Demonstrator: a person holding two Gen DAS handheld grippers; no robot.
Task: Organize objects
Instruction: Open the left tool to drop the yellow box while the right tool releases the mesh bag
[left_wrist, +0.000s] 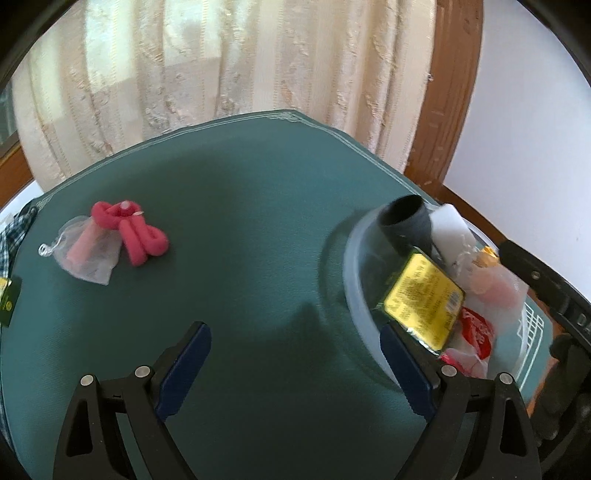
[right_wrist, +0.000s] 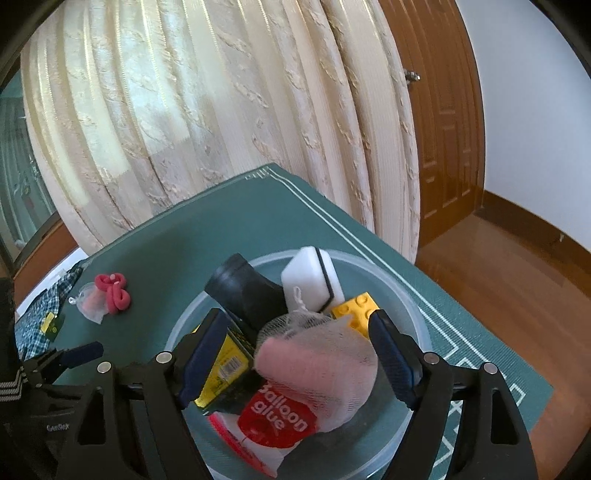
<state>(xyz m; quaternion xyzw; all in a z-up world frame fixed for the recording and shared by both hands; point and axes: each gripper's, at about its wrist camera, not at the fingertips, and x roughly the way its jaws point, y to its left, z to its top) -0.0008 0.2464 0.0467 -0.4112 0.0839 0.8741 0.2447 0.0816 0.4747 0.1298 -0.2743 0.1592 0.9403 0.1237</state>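
My right gripper (right_wrist: 295, 314) stands open above a clear plastic bowl (right_wrist: 410, 295). A white mesh bag with a pink roll (right_wrist: 321, 362) lies between its fingers on top of the pile, and the left pad stands apart from it. Under it sit a red Balloon glue packet (right_wrist: 277, 417), a yellow-labelled black pack (right_wrist: 225, 365), a black tube (right_wrist: 243, 291), a white sponge (right_wrist: 310, 284) and a yellow brick (right_wrist: 356, 310). My left gripper (left_wrist: 293, 326) hangs open and empty over the green mat (left_wrist: 240, 221), left of the bowl (left_wrist: 354, 273). A pink foam curler (left_wrist: 138, 230) and a second mesh pouch (left_wrist: 86, 254) lie at the mat's far left.
A cream curtain (left_wrist: 221, 66) hangs behind the table. A wooden door (right_wrist: 443, 129) and a wood floor (right_wrist: 498, 277) are to the right. Checked cloth (right_wrist: 40, 314) and a small green-and-yellow pack (left_wrist: 7, 299) sit at the mat's left edge.
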